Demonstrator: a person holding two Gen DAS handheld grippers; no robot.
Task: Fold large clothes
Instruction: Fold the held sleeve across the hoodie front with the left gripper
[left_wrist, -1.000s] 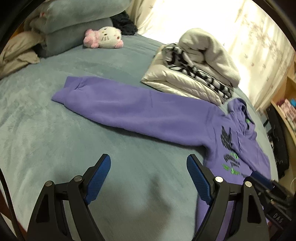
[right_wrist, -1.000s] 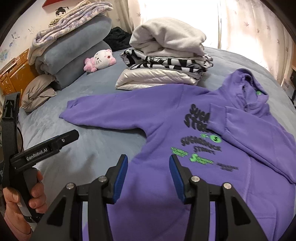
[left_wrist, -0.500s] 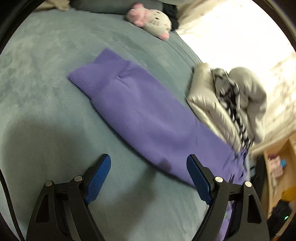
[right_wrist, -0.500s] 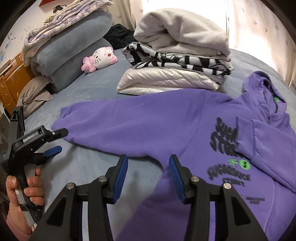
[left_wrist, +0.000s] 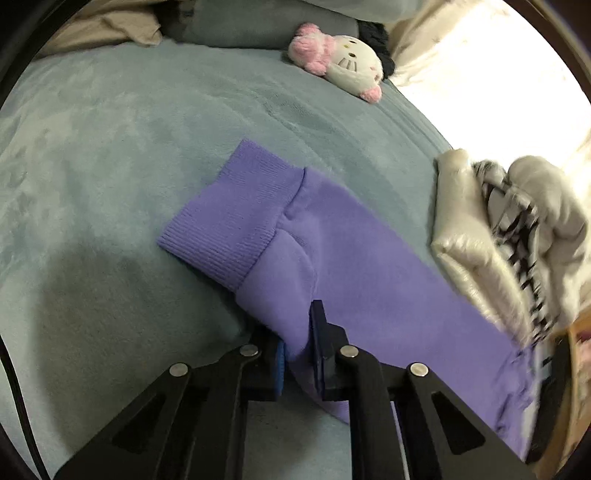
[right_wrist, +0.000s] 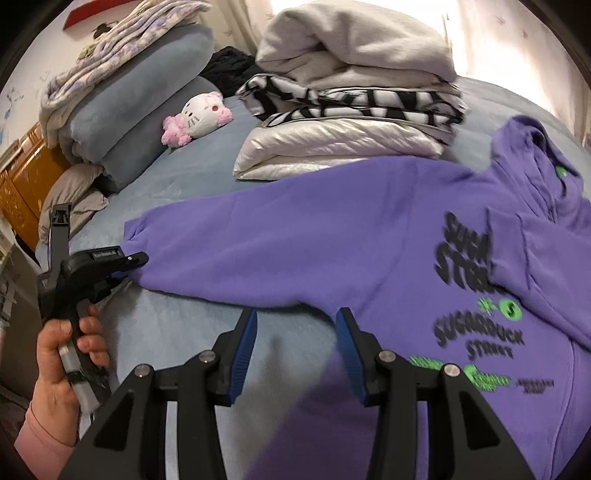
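Observation:
A purple hoodie (right_wrist: 332, 251) with black and green print lies flat on the grey-blue bed (right_wrist: 177, 332). One sleeve is folded over the chest at the right; the other sleeve (left_wrist: 351, 266) stretches out to the left. My left gripper (left_wrist: 299, 350) is shut on that sleeve just behind its ribbed cuff (left_wrist: 229, 225); it also shows in the right wrist view (right_wrist: 129, 266) at the sleeve's end. My right gripper (right_wrist: 295, 350) is open and empty, just above the bed near the hoodie's armpit and lower body.
A stack of folded clothes (right_wrist: 351, 99) sits on the bed behind the hoodie; it also shows in the left wrist view (left_wrist: 498, 236). A pink-and-white plush toy (right_wrist: 195, 118) and piled blankets (right_wrist: 122, 92) lie at the back left. A wooden cabinet (right_wrist: 22, 184) stands at the far left.
My left gripper moved in on the outstretched sleeve and closed on it near the cuff. My right gripper shifted left toward the armpit and stayed open.

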